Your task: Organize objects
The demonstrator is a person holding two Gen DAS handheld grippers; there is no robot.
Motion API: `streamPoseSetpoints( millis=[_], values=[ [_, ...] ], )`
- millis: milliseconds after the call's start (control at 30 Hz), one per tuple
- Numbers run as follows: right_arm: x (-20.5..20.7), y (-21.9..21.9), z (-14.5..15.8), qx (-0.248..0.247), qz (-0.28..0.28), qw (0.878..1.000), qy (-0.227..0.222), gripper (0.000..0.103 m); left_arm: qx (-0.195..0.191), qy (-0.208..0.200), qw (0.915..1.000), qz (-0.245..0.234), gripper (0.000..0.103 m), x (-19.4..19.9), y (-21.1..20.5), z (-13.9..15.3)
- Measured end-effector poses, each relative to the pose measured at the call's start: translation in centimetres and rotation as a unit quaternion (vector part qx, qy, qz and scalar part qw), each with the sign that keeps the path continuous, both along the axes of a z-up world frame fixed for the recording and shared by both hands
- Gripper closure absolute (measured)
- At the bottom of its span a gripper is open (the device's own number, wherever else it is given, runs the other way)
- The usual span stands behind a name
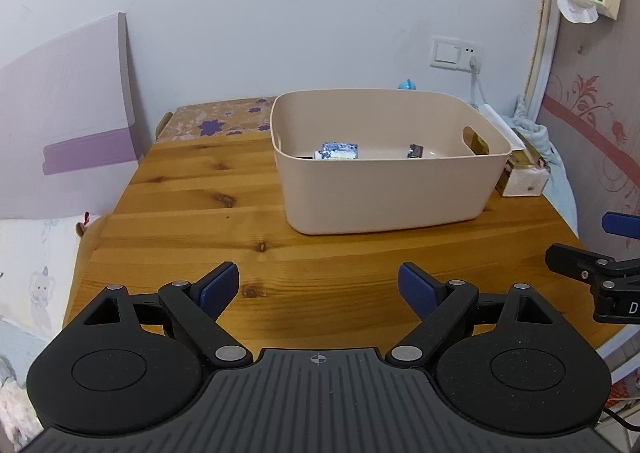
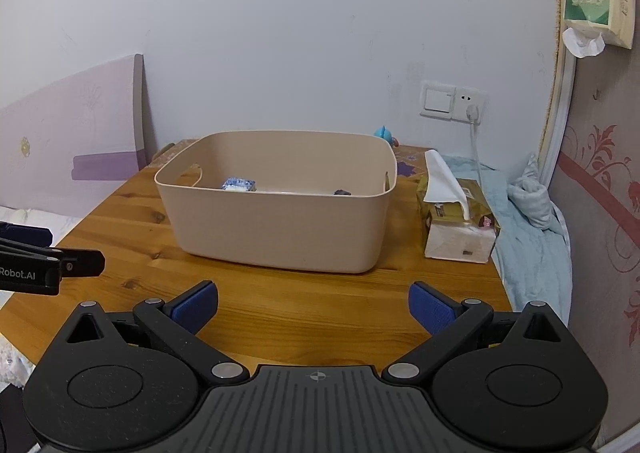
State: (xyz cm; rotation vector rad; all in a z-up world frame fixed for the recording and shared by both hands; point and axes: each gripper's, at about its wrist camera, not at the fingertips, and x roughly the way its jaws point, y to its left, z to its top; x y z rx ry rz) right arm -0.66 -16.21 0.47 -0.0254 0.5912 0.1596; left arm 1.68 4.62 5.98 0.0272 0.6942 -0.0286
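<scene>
Left gripper [image 1: 319, 287], right gripper [image 2: 313, 307]: black linkages, silver rivets, blue ribbed pads [image 2: 195, 306] (crosshair mark on ridged base).

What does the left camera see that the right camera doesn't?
Only the left wrist view shows the bin's oval handle hole clearly, and the right claw poking in at the edge.

Only the right wrist view shows the whole tissue box with a white tissue sticking up, and the left claw's black arm at its edge.

Both show the beige bin on the wooden table, a blue-and-white packet and a small dark item inside it, and open, empty claws.
</scene>
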Motion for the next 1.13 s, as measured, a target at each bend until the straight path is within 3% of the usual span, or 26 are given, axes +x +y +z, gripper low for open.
streamPoseSetpoints(
  millis=[633, 1133],
  values=[
    [-3.0, -1.2, -0.4, 0.004, -0.016, 1.0, -0.002, 0.0, -0.01, 0.0, 0.9998, -0.019, 0.011, -3.0, 0.1, 0.4],
    [-2.3, -1.2, -1.1, 0.003, -0.013, 1.0, 0.008, 0.0, -0.008, 0.005, 0.9996, -0.025, 0.011, -2.6, 0.2, -0.1]
  ],
)
